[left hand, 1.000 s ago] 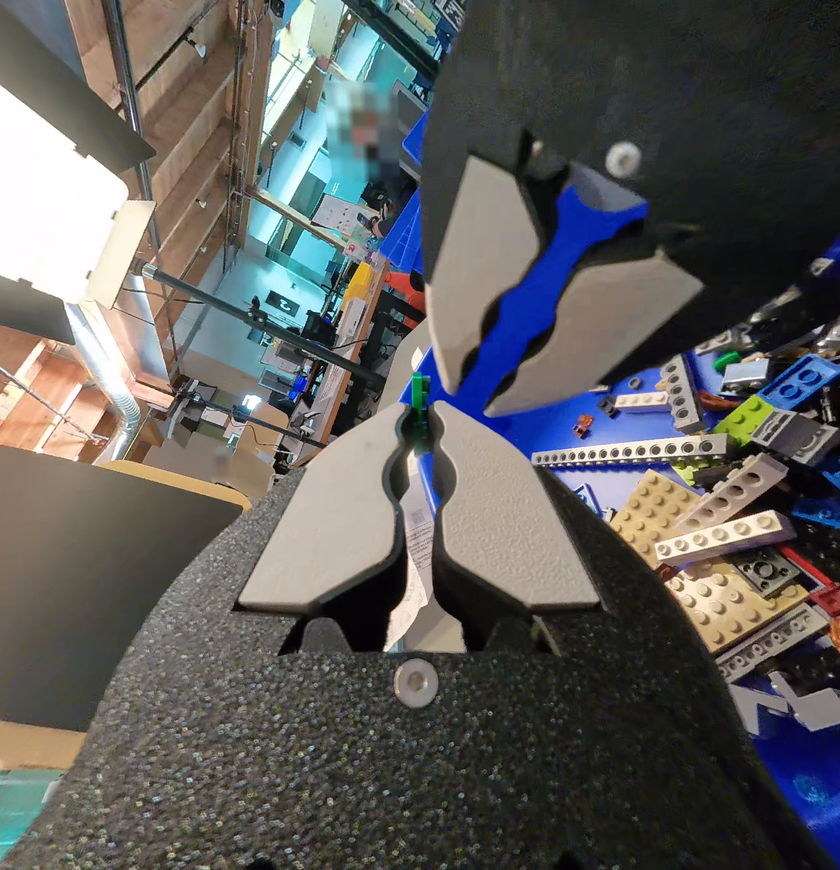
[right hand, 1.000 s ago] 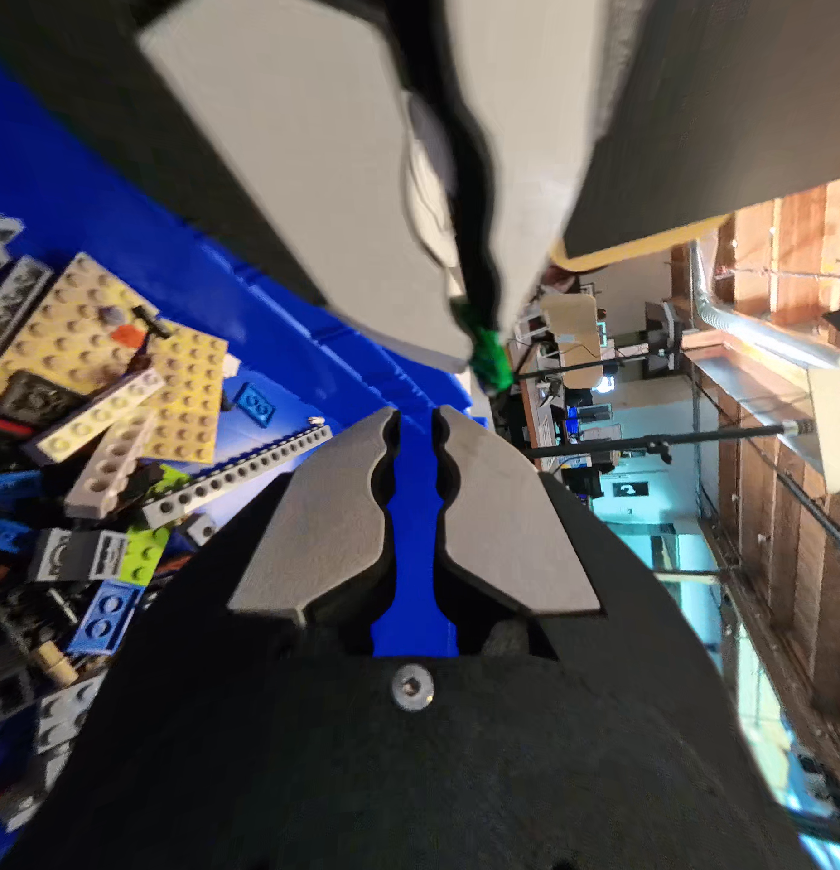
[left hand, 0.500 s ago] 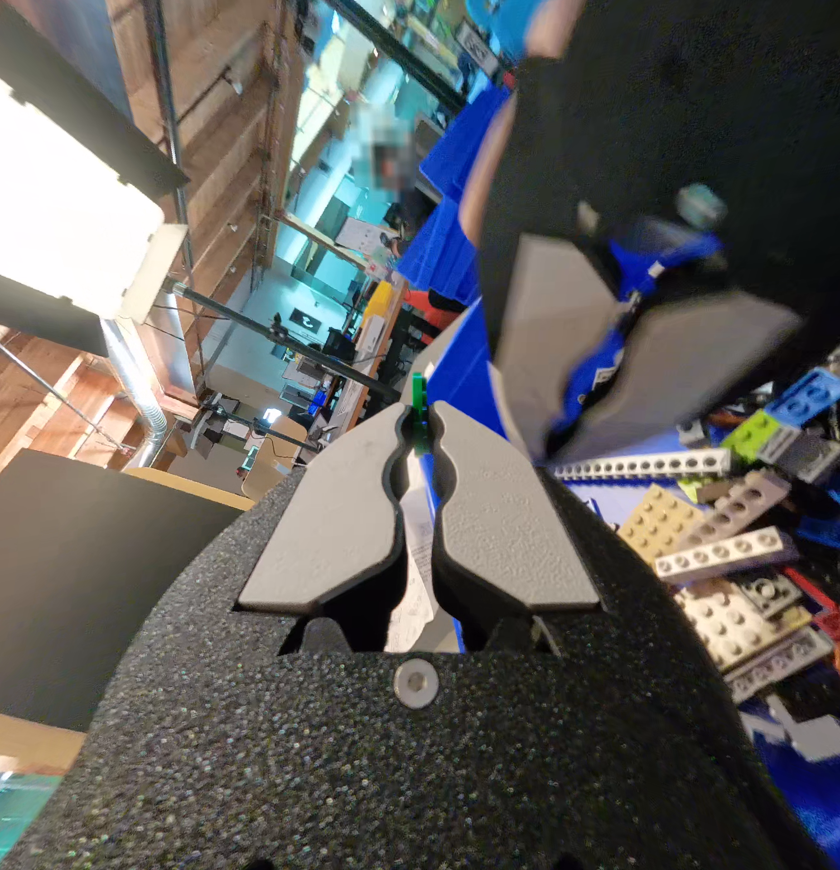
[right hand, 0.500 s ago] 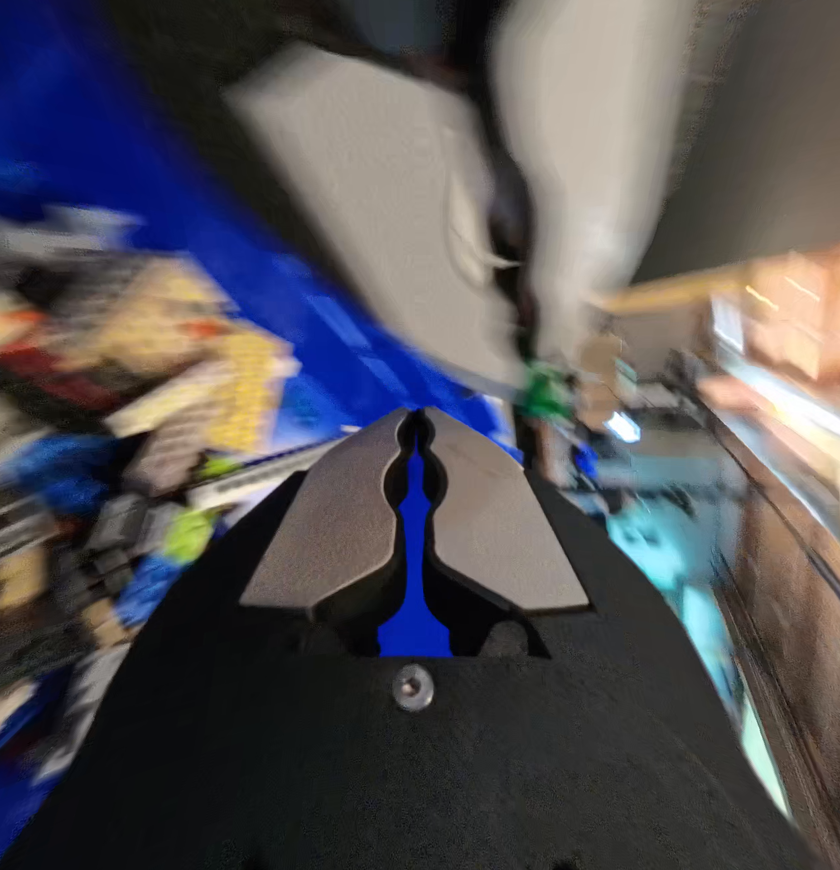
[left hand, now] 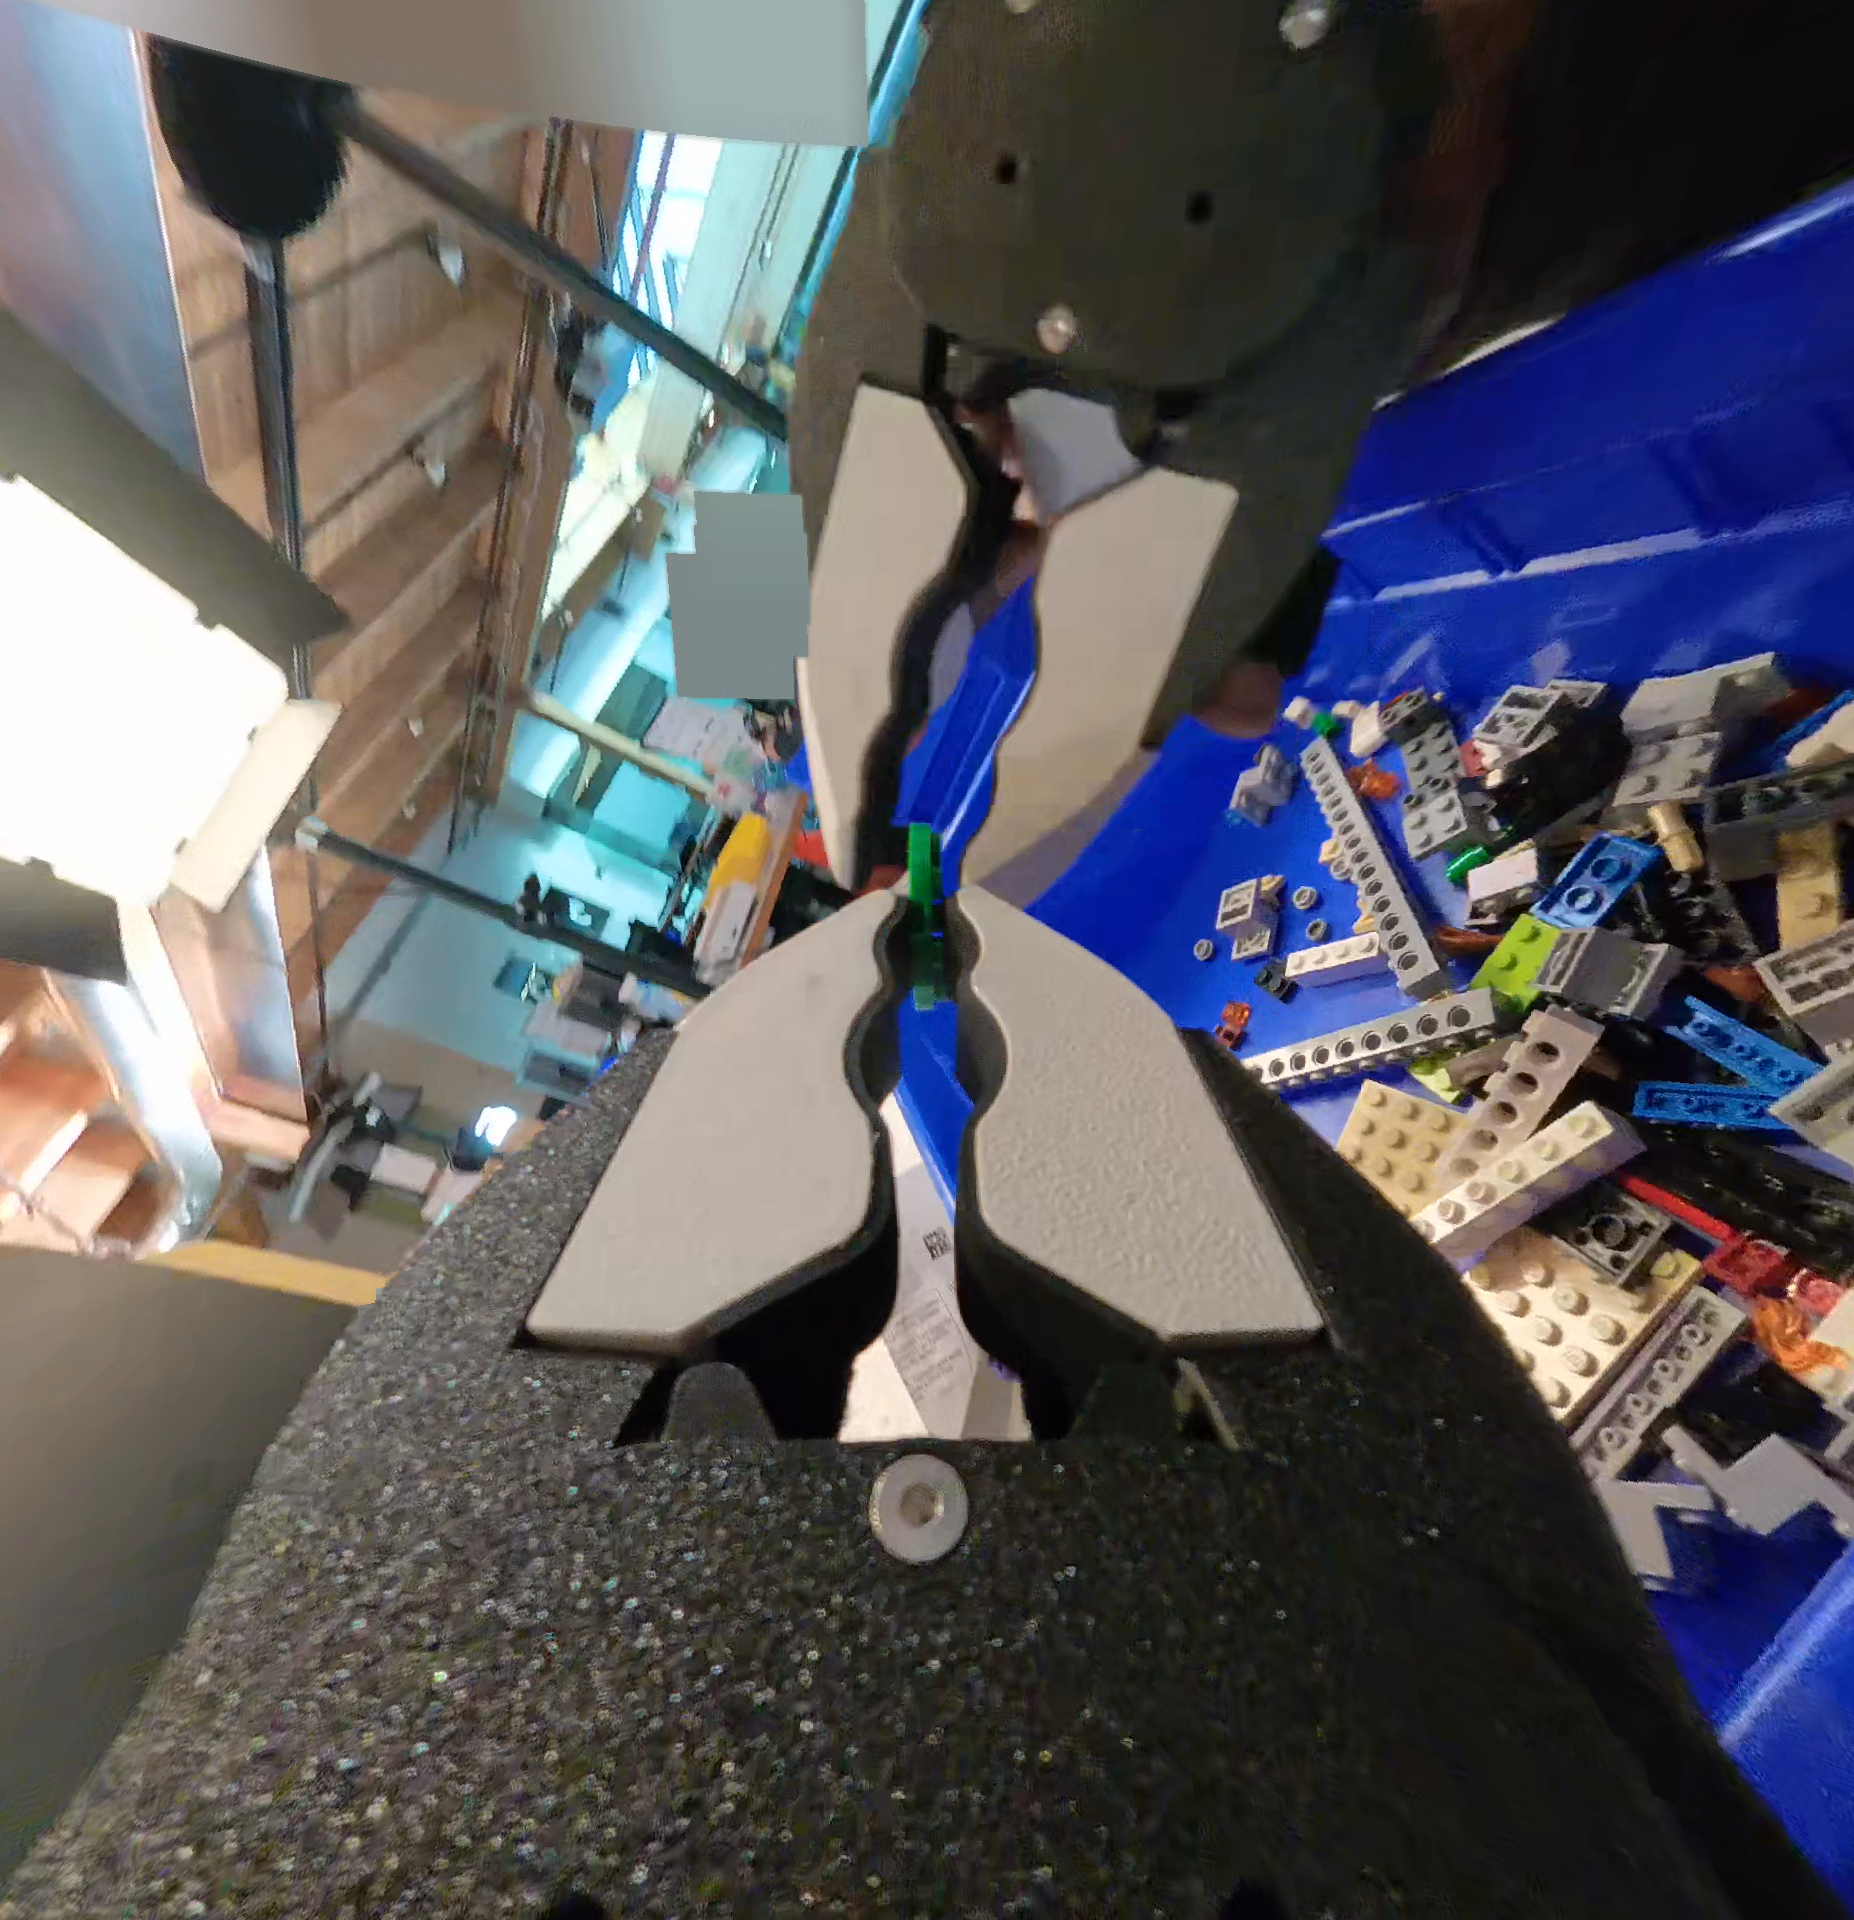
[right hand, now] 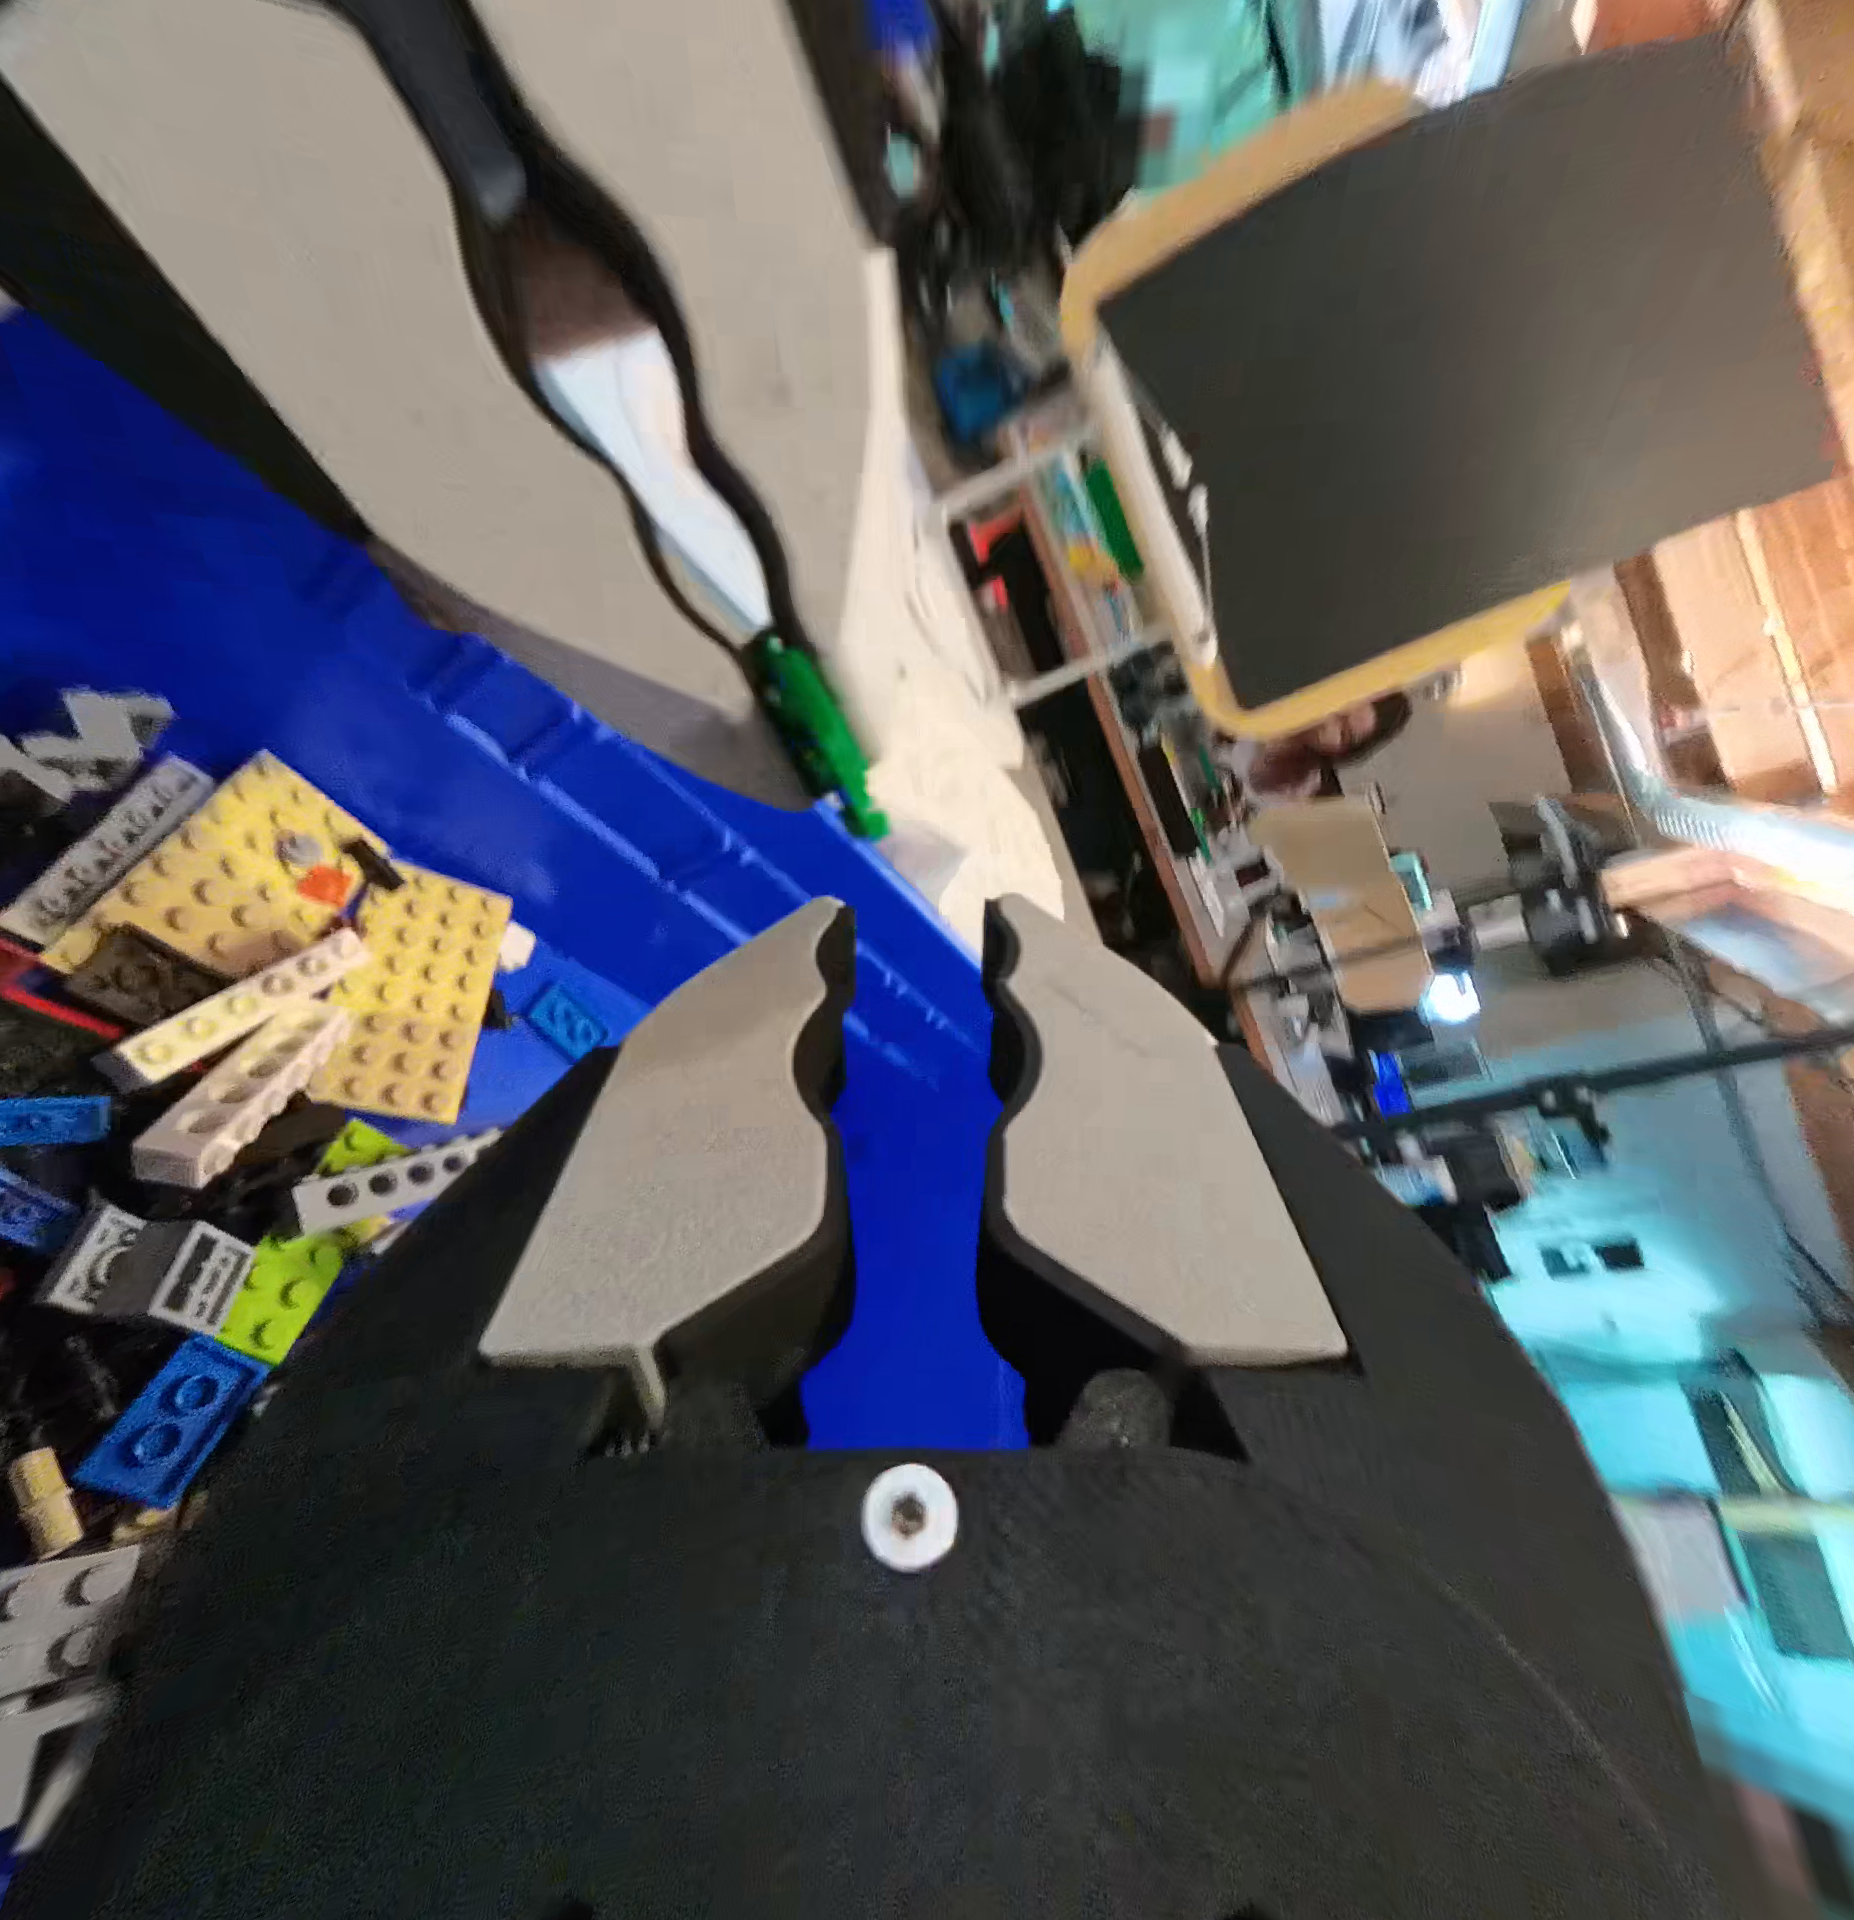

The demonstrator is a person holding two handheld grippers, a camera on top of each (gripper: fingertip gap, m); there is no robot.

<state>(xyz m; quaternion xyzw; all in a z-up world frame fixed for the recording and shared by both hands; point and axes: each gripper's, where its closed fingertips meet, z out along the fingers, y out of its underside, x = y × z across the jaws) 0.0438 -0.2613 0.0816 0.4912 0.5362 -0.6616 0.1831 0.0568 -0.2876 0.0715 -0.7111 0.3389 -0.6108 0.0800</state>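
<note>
We see the left gripper [left hand: 928,914] clamped on a small green plate piece [left hand: 923,904], its grey fingertips [left hand: 1006,935] pressed against the piece from both sides. The piece stands on edge and pokes out past the tips. In the right wrist view the same green piece [right hand: 814,727] shows at the tips of the left gripper above, blurred.

The right gripper [right hand: 918,935] has its jaws apart, and we see nothing between them but the blue wall of the bin [right hand: 590,810] behind. In the left wrist view the right gripper [left hand: 944,831] comes down from above, tips toward the green piece; its two fingers flank the top of the piece, and we cannot tell whether they touch it.

Taking the green piece as our mark: the blue bin [left hand: 1629,468] lies behind and to the right of it in the left wrist view, holding a heap of loose building bricks [left hand: 1629,987]. Nearest the piece on that side are a long grey beam with holes [left hand: 1370,1034] and a tan studded plate [left hand: 1401,1132]; farther right lie a lime brick [left hand: 1520,951] and a blue brick [left hand: 1593,888]. Below the piece, between the left fingers, a white label [left hand: 928,1320] shows. To the left of the piece a workshop room stretches away, with a bright light panel [left hand: 92,675] and a black pole [left hand: 487,904]. The black body of the right gripper [left hand: 1110,208] blocks our sight of what lies above the piece.
</note>
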